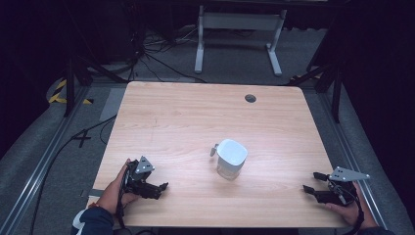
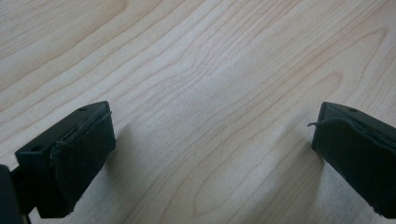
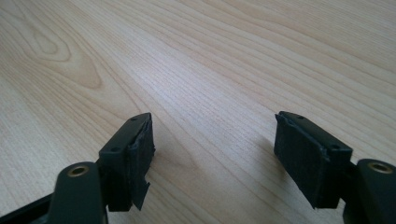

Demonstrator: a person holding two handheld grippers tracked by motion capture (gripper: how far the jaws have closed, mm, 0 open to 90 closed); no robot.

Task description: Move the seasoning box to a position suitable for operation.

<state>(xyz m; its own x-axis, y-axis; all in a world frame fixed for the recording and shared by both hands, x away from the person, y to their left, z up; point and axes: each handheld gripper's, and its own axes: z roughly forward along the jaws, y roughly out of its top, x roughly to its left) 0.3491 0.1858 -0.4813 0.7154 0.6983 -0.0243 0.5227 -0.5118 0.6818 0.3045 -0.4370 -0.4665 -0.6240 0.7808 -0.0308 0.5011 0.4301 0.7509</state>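
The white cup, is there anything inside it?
The white cup stands upright on the table, and the high view looks into its open top. The part showing looks empty and white. Its bottom is hidden by the near wall.

— What's on the table?
— A white pitcher, upright, square-mouthed, small handle at its left.
— Where?
— Just right of the frame's centre, lower half, standing alone on pale wood.

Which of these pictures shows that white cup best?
The high view: the white cup stands whole, upright, mid-table between both hands. The left and right gripper views look at bare wooden table between open black jaws, so they tell nothing about it.
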